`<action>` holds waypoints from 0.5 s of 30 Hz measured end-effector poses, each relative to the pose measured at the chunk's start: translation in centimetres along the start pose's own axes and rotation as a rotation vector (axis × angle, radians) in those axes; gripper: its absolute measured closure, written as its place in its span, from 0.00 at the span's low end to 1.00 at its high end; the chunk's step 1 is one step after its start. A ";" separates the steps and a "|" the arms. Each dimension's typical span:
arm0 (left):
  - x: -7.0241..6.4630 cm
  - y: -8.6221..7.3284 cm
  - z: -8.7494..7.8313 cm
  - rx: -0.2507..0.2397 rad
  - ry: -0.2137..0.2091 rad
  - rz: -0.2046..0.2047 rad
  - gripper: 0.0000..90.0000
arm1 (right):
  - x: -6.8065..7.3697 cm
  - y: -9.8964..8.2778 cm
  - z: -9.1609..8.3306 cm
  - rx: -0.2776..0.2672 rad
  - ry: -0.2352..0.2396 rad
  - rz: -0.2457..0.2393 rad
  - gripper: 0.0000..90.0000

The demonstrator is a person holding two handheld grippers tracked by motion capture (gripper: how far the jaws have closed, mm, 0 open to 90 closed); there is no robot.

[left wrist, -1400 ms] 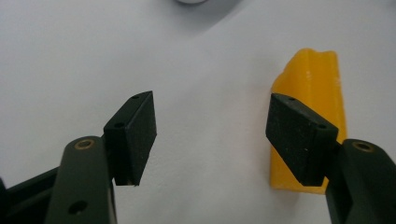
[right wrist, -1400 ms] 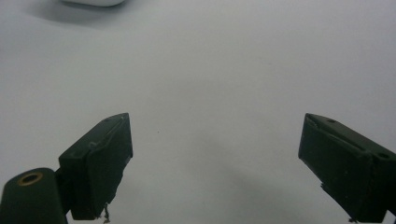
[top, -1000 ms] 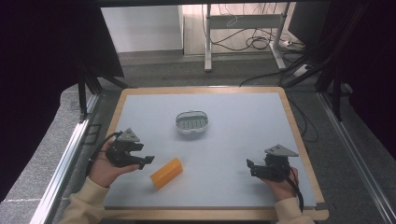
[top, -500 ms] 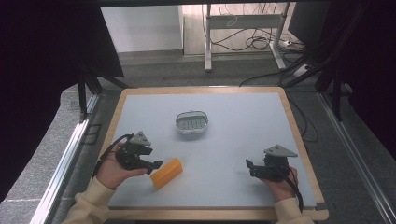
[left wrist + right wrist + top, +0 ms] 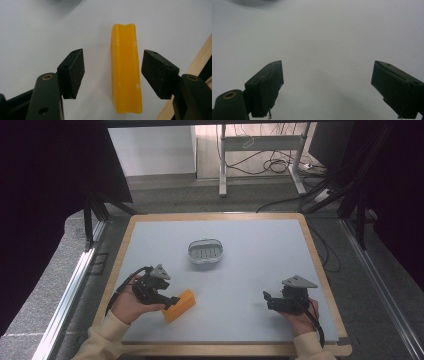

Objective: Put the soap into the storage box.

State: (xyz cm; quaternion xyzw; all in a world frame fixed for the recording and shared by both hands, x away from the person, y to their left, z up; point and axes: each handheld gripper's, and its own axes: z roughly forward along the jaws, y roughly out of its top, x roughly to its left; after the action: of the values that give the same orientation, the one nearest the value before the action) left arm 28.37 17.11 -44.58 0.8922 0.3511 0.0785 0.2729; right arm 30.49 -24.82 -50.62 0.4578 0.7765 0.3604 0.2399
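A grey soap dish [image 5: 205, 251] sits well beyond the orange bar [image 5: 180, 305], nothing between.

The yellow bar [image 5: 126, 72] looks waxy and smooth with a slight sheen, its ends a little uneven. The left gripper [image 5: 112, 72] has matt black pads [image 5: 73, 68] with a fine grain on hard plastic arms. The table [image 5: 260, 270] has a matt pale grey top with a bare wood rim. The small dish [image 5: 205, 251] looks like glossy grey plastic.
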 end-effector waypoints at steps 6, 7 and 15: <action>-0.5 0.3 0.8 0.028 0.002 0.002 0.39 | 0.0 0.0 0.0 0.003 -0.004 0.003 0.12; -0.7 0.4 1.1 0.046 0.008 0.009 0.39 | 0.0 0.0 0.0 0.002 -0.002 0.004 0.12; -1.3 0.7 2.7 0.090 0.005 -0.008 0.39 | 0.0 0.0 0.0 -0.007 -0.001 0.008 0.12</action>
State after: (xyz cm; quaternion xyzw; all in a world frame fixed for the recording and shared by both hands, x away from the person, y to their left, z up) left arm 28.70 14.67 -46.37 0.9020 0.3585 0.0637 0.2320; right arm 30.46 -24.88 -50.63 0.4603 0.7733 0.3639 0.2402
